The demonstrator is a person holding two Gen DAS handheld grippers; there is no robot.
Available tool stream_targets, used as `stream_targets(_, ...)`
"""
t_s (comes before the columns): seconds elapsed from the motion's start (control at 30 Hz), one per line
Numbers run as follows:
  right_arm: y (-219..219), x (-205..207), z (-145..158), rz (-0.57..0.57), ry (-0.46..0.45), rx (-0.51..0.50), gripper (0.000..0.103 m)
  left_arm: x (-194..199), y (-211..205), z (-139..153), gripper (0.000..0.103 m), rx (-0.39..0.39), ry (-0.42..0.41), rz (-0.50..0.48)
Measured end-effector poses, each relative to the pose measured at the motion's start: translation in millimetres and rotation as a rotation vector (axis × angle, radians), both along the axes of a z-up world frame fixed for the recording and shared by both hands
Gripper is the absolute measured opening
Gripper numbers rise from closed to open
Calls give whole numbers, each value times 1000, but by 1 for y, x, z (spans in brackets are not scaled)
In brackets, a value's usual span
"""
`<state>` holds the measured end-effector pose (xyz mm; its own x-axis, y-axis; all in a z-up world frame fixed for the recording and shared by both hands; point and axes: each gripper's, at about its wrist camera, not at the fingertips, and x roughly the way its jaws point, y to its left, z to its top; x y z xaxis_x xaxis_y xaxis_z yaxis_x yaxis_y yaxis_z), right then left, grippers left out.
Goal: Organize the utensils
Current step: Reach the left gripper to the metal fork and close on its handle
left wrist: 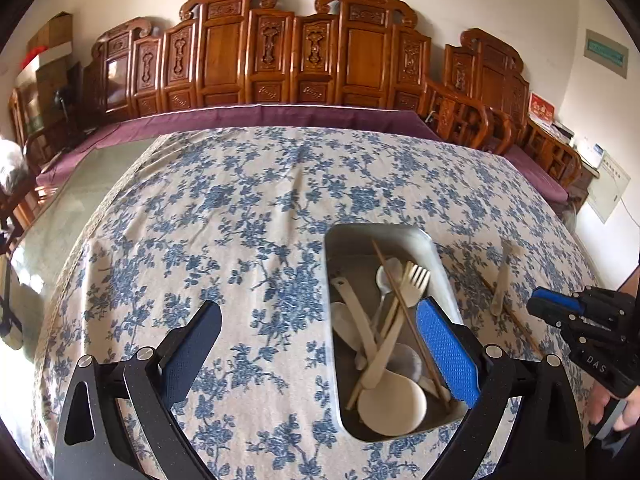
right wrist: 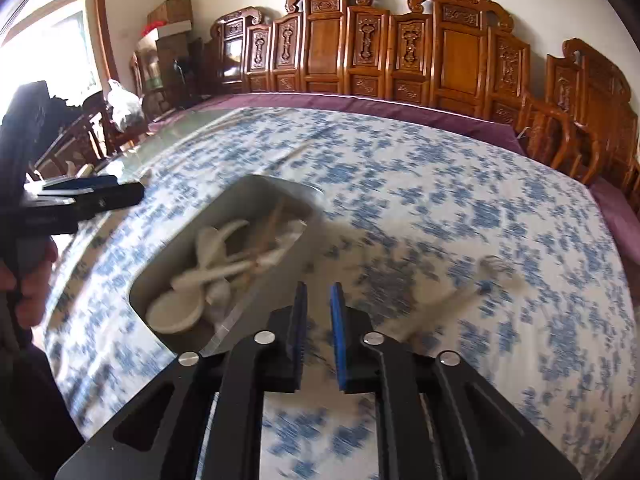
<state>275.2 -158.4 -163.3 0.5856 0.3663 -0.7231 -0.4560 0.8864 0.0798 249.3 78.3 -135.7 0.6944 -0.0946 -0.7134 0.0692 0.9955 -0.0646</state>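
A metal tray on the floral tablecloth holds several cream spoons, a fork and chopsticks. It also shows, blurred, in the right wrist view. My left gripper is wide open and empty, its right finger over the tray's near right side. A cream fork and a chopstick lie on the cloth right of the tray; the fork is blurred in the right wrist view. My right gripper is nearly closed with a narrow gap, empty, hovering between tray and fork.
The tablecloth covers a glass-topped table whose bare left part shows. Carved wooden chairs with a purple cushion line the far side. The right gripper appears in the left wrist view.
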Motion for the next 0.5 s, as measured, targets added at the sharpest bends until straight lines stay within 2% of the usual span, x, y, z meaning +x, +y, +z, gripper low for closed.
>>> stream_targets(0.17, -43, -4, -11, -52, -2, -44, 32, -6, -23, 0, 94, 4, 2, -49)
stream_targets(0.33, -73, -1, -24, -83, 6, -52, 43, -10, -46, -1, 94, 3, 8, -79)
stream_targets(0.5, -95, 12, -35, -108, 12, -54, 48, -10, -72, 0, 94, -14, 30, -114)
